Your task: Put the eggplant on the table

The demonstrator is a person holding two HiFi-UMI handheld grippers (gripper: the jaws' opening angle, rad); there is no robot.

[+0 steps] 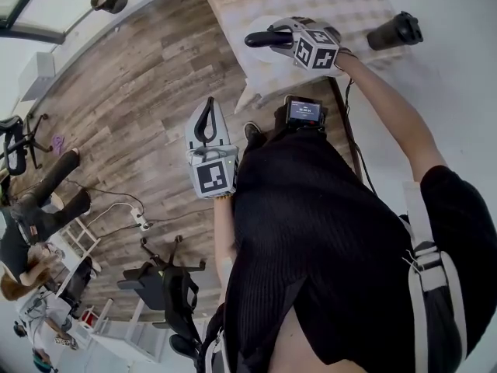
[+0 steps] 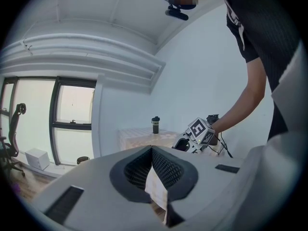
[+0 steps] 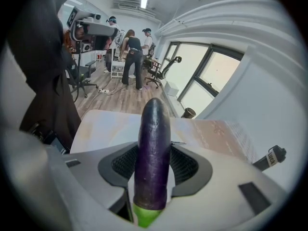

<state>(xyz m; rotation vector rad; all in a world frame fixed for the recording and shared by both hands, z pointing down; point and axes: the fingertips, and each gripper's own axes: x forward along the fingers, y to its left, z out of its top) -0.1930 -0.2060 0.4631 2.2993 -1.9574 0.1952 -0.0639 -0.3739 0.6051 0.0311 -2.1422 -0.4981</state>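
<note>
- Purple, long eggplant [image 3: 153, 129] with a green end is squeezed in the right claw [image 3: 154, 153].
- It hangs over the near corner of the pale checked tabletop [image 3: 216, 134].
- Grey left claw [image 2: 152, 150] is clenched on nothing, out over the brown wooden floor [image 1: 140, 68].
- Black bottle [image 1: 394, 31] stands on the tabletop.

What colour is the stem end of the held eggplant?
The long dark purple eggplant has a bright green stem end; right gripper view.
</note>
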